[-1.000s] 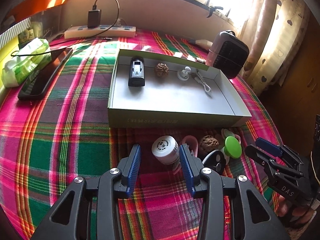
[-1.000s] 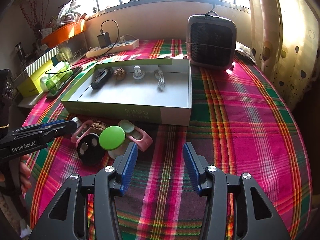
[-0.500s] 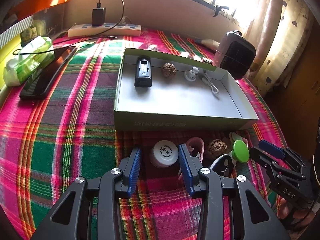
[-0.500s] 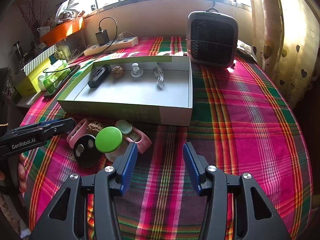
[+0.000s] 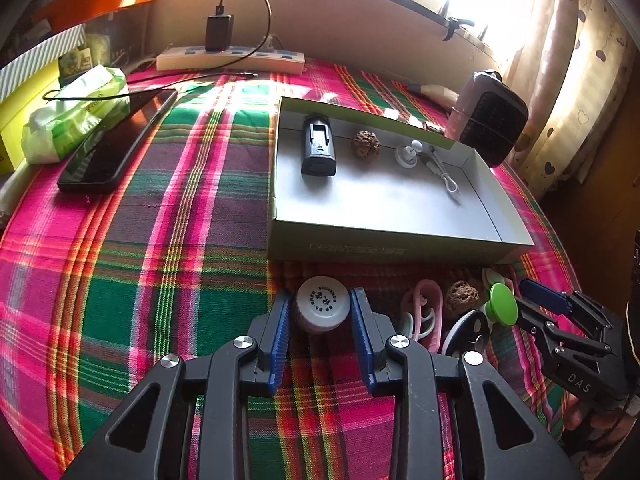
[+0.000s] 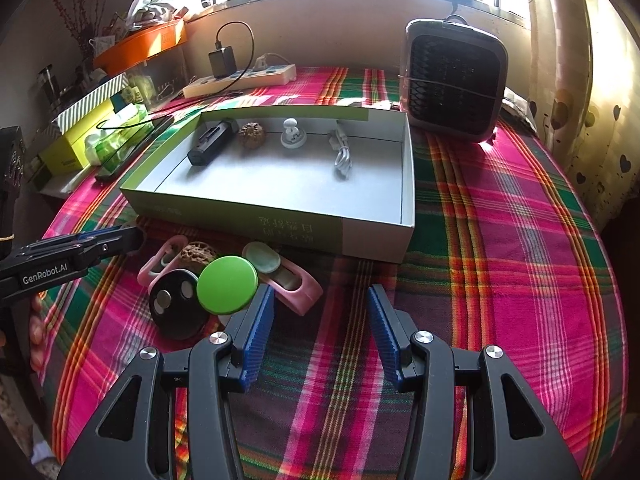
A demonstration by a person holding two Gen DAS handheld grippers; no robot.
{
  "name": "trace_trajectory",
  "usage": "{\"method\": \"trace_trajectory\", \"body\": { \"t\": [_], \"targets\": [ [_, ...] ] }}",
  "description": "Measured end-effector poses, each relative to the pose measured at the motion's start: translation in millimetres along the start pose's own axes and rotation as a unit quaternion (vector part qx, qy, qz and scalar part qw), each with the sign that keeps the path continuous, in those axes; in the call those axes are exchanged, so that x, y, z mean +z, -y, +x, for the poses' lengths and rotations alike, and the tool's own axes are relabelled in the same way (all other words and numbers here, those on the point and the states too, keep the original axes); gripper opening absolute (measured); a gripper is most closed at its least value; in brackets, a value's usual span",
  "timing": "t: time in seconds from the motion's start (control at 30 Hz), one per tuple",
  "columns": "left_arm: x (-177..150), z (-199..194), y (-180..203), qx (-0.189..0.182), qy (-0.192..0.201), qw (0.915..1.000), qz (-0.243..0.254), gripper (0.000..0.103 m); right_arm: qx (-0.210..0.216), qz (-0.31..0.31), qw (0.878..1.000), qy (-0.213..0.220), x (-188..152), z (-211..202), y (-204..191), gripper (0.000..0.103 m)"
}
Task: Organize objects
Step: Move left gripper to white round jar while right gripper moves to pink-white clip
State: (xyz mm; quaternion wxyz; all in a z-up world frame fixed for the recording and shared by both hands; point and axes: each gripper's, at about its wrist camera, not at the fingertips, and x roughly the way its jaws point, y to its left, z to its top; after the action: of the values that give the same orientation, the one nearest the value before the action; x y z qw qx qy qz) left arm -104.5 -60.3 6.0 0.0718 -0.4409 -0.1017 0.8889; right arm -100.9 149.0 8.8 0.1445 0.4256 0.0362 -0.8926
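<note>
The left gripper (image 5: 322, 308) closed narrowly around the white bottle (image 5: 322, 303), hiding its base; the right gripper (image 6: 320, 312) gaped wide.

A small white bottle (image 5: 322, 305) with a printed round cap stands upright between the blue pads of the left gripper (image 5: 320, 312), both pads right against its sides. Just to that gripper's right lie a pink oval clip (image 5: 425, 312), a wrinkled brown walnut (image 5: 462, 295), a black oval fob (image 5: 468, 330) and a green-capped piece (image 5: 503, 309), bunched together. The green cap (image 6: 227, 285) sits just beside the left pad of the right gripper (image 6: 318, 320). Ahead of both grippers lies the shallow open box (image 5: 384, 246), holding in a row along its far side a black battery-like block (image 5: 318, 146), another walnut (image 5: 365, 144), a white knob (image 5: 408, 156) and a coiled white cable (image 5: 444, 174).
</note>
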Motion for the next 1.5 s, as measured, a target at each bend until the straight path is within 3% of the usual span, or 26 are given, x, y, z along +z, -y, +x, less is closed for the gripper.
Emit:
{"method": "trace_trajectory", "body": {
  "t": [0.57,0.77,0.87,1.07,1.4,1.5],
  "targets": [
    [-0.7,0.3,1.4,0.001,0.002,1.0,0.003,0.027,0.031,-0.055,0.998,-0.001,0.0,7.0,-10.2,0.047],
    [-0.8,0.2,0.9,0.0,0.002,1.0,0.002,0.027,0.033,-0.046,0.998,0.005,0.0,4.8,-8.5,0.027],
    [-0.8,0.1,0.8,0.0,0.002,1.0,0.003,0.027,0.03,-0.041,0.999,0.007,-0.2,3.4,-8.2,0.022],
    [-1.3,0.1,0.5,0.0,0.002,1.0,0.002,0.027,0.023,-0.028,0.999,0.015,-5.6,-4.0,-4.2,0.02],
    [-1.7,-0.2,0.8,-0.001,0.003,1.0,0.001,0.027,-0.029,-0.02,0.999,0.012,-24.2,-18.9,0.5,0.02],
    [-1.8,-0.2,0.9,0.0,0.002,1.0,0.002,0.027,-0.023,-0.029,0.999,0.009,-27.2,-21.9,-3.9,0.02]
  ]
}}
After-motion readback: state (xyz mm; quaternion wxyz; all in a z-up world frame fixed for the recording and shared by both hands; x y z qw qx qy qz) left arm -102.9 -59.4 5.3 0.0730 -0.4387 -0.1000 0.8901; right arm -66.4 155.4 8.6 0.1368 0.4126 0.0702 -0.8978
